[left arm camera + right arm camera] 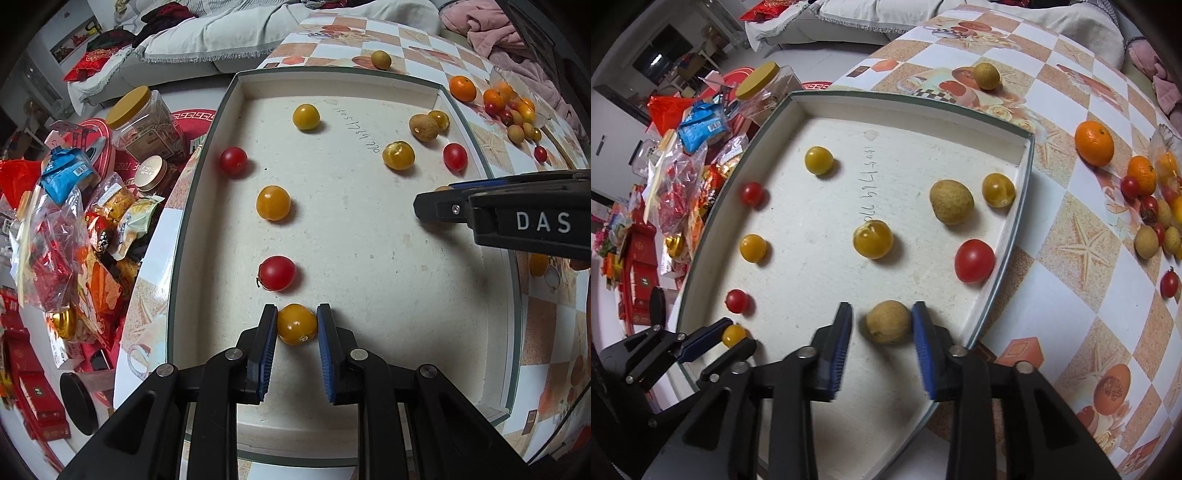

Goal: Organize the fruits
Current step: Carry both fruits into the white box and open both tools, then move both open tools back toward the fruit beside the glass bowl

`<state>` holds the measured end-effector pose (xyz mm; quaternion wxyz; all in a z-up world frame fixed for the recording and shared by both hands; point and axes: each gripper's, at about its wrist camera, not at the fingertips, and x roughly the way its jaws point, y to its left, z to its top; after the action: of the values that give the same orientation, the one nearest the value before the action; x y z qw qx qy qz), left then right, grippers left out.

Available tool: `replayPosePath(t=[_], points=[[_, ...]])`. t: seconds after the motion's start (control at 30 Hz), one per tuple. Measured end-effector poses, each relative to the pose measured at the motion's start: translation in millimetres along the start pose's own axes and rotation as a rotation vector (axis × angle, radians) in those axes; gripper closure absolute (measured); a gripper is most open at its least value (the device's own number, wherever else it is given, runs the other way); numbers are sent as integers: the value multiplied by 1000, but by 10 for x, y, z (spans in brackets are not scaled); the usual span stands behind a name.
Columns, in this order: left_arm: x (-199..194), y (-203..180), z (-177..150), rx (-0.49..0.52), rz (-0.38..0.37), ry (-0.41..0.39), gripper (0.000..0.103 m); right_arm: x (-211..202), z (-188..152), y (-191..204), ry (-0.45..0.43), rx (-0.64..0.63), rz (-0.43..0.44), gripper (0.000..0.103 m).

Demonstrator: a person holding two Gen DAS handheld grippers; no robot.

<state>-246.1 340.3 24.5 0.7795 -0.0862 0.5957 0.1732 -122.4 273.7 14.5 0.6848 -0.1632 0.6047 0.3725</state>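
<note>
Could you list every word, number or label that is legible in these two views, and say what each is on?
"DAS": white letters on the right gripper, in the left wrist view.
Handwritten digits on the floor of the tray: upside down and too faint to read reliably.
"TOBE" (partial): on a red box beside the tray.
Print on the snack packets and jar labels: too small to read.
</note>
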Motion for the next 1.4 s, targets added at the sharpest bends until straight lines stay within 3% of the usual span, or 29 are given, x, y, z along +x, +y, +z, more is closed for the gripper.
replayPosePath(t=[0.03, 0.1, 0.13, 0.2, 0.4, 0.53, 0.87, 1.23, 1.4], points=[[0, -2, 2, 3, 6, 1, 77, -17, 3, 6, -9, 5, 11, 54], [-19, -2, 1, 8, 26, -10, 30, -77, 12, 15, -28, 14, 28, 43], [-51, 2, -4, 6, 34, -32, 27, -111, 14, 23, -39, 16, 31, 40], [-82, -7, -2, 20, 35, -47, 27, -192, 14, 21, -64, 23, 34, 30], [-80, -79, 56, 47, 31, -27, 27, -410, -49, -126, -113, 71, 36, 21], [-132, -191, 140, 76, 24, -41, 27, -570, -165, -352, -144, 131, 17, 21], [-322, -628, 599, 149, -43, -117, 27, -756, -657, -1315, -131, 353, -165, 21], [-310, -1461, 1428, 198, -219, -158, 27, -865, -637, -1947, -211, 449, -238, 22], [-53, -1838, 1626, 236, -253, -125, 27, -859, -602, -2148, -225, 439, -236, 33]])
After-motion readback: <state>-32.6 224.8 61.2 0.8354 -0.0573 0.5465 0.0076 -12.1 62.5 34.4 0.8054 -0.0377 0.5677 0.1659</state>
